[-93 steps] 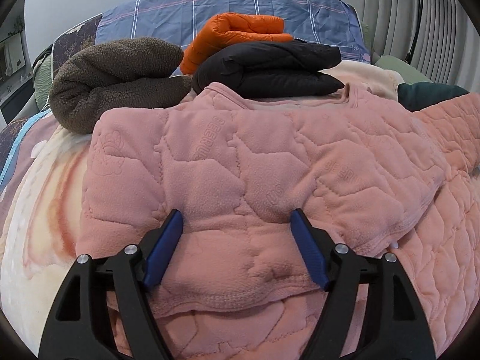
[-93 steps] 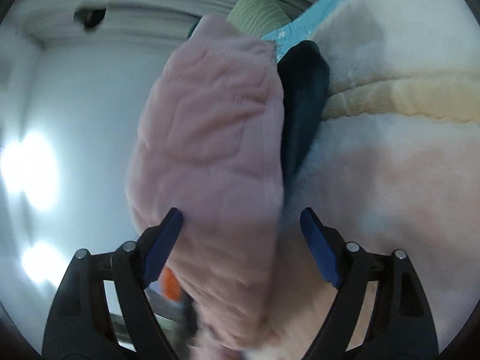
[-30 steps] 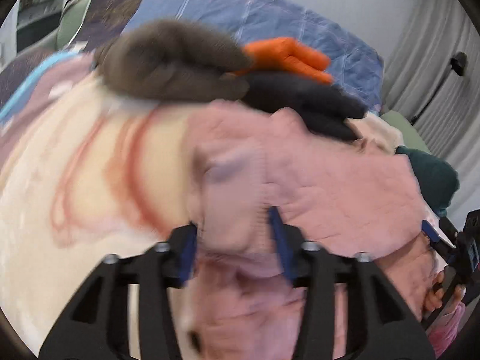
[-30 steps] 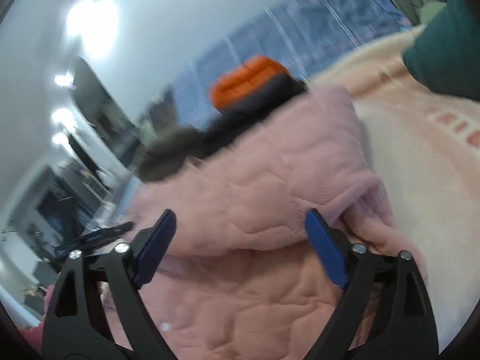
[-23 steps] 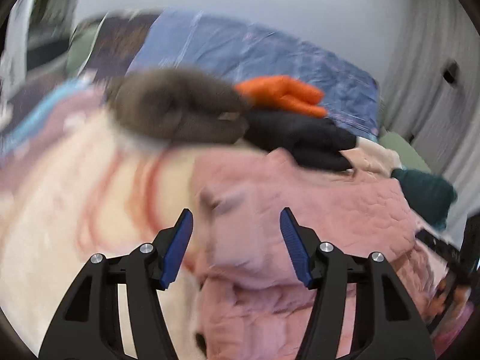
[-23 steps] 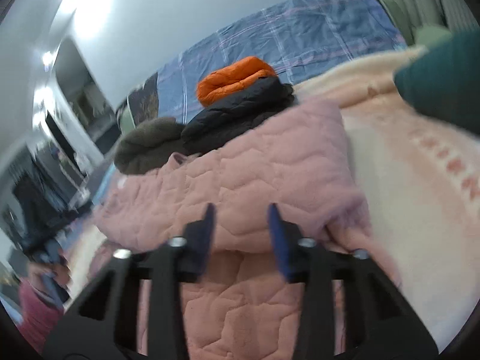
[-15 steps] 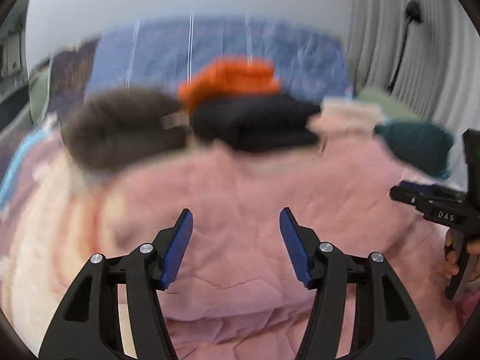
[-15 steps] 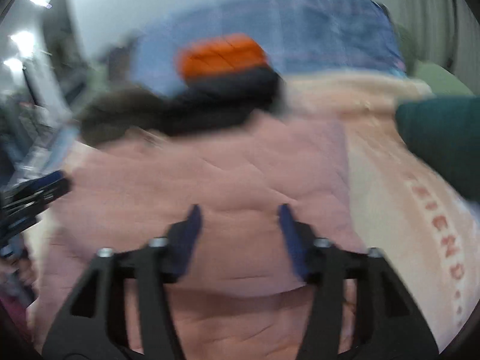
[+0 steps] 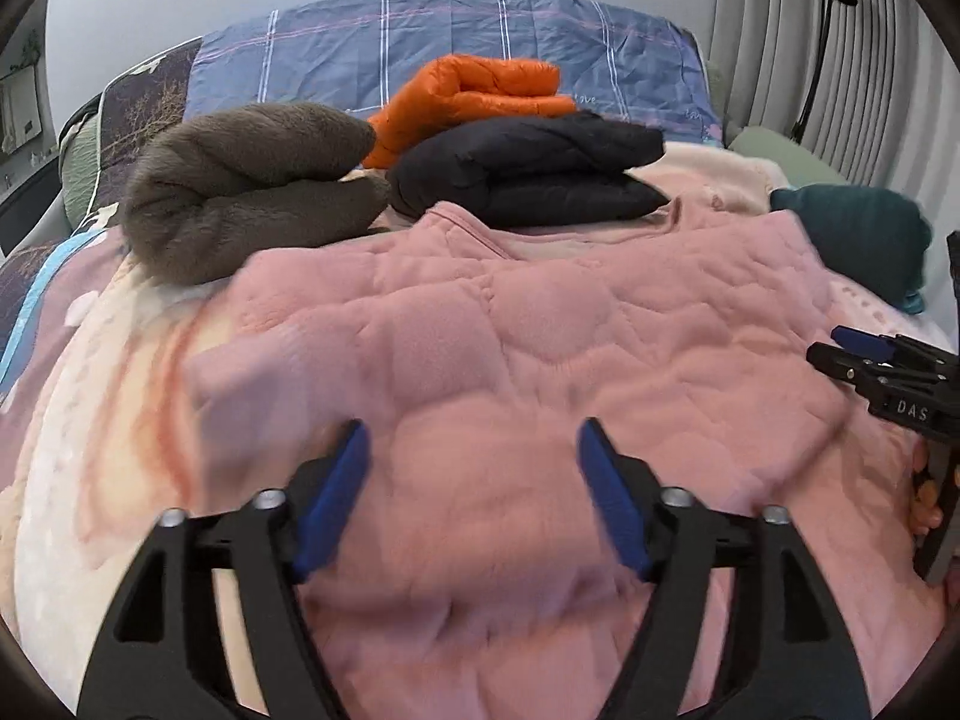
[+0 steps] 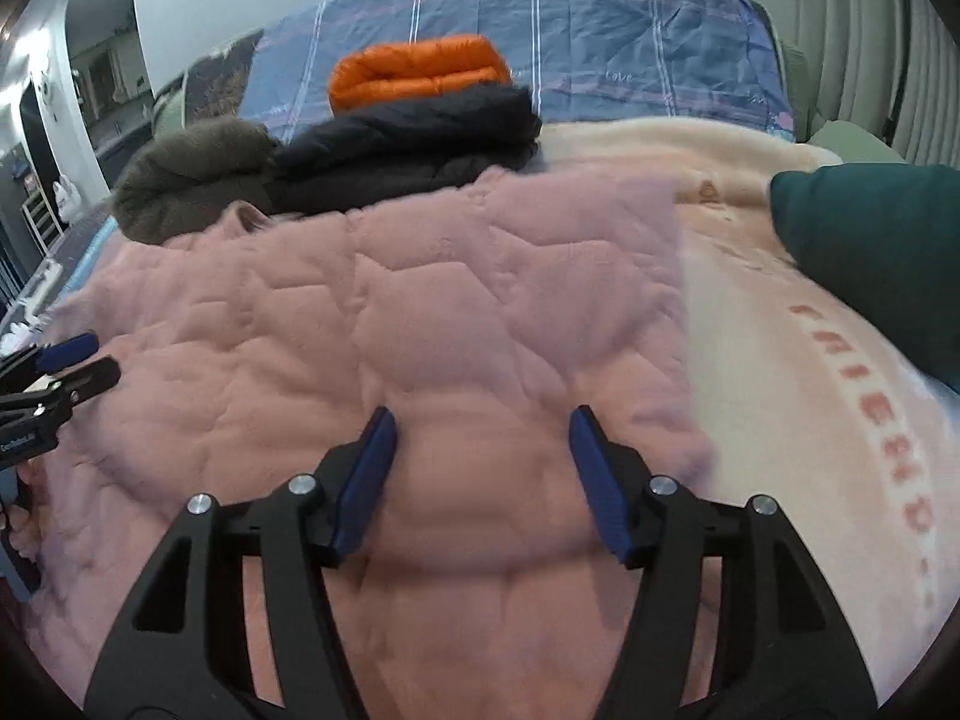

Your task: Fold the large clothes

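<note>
A pink quilted garment [image 9: 540,348] lies flat on the bed with its sides folded in, neckline toward the folded stack. My left gripper [image 9: 474,426] hovers over its near left part; its jaws are opening, and the cloth lies under the gap with the pads off it. In the right wrist view the garment [image 10: 372,312] fills the middle. My right gripper [image 10: 480,414] hangs over its near right part, jaws opening slightly, nothing pinched. Each gripper shows at the other view's edge: the right gripper [image 9: 882,360] and the left gripper [image 10: 54,366].
Behind the garment sit a folded brown fleece [image 9: 240,180], a folded black jacket [image 9: 528,168] and an orange puffer [image 9: 474,90]. A dark teal garment [image 9: 858,240] lies at the right. A cream and pink blanket [image 10: 810,360] covers the bed; blue plaid bedding [image 9: 420,30] is at the head.
My left gripper let go of the pink fold it pinched and widened. Both views swung round to face the garment squarely. The right gripper's jaws narrowed from wide.
</note>
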Tool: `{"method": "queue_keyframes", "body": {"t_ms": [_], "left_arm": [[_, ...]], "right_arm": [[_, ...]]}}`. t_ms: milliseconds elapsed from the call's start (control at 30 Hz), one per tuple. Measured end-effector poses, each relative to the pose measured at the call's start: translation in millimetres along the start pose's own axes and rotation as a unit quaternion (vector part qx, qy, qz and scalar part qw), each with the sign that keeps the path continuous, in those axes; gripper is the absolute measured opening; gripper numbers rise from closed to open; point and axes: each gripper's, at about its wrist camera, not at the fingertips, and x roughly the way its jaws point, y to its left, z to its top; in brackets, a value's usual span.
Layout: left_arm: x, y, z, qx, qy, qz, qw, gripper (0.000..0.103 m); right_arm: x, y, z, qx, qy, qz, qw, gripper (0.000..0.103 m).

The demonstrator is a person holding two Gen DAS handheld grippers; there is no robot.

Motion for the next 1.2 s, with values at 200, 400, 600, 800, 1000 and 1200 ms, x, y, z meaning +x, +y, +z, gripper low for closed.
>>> {"method": "queue_keyframes", "body": {"t_ms": [200, 400, 600, 800, 1000, 1200], "left_arm": [[-69, 40, -60, -0.006, 0.006, -0.004, 1.0000, 0.093], [-88, 70, -126, -0.065, 0.070, -0.059, 0.9937, 0.093], [-96, 60, -154, -0.069, 0.082, -0.086, 0.9906, 0.093], [-109, 40, -172, -0.038, 0.085, -0.088, 0.9918, 0.093], [-128, 46, -195, -0.065, 0.076, -0.108, 0.9891, 0.094], [-147, 43, -212, -0.071, 0.072, -0.137, 0.9855, 0.094]], "right_arm": [[-67, -53, -47, 0.037, -0.008, -0.026, 0.999, 0.067], [-95, -78, -102, 0.072, 0.043, 0.034, 0.996, 0.062], [-105, -81, -127, 0.111, 0.049, 0.051, 0.991, 0.063], [-122, -77, -149, 0.106, 0.052, 0.049, 0.992, 0.063], [-146, -82, -182, 0.134, 0.052, 0.086, 0.986, 0.063], [-172, -91, -210, 0.159, 0.047, 0.164, 0.972, 0.062]]}}
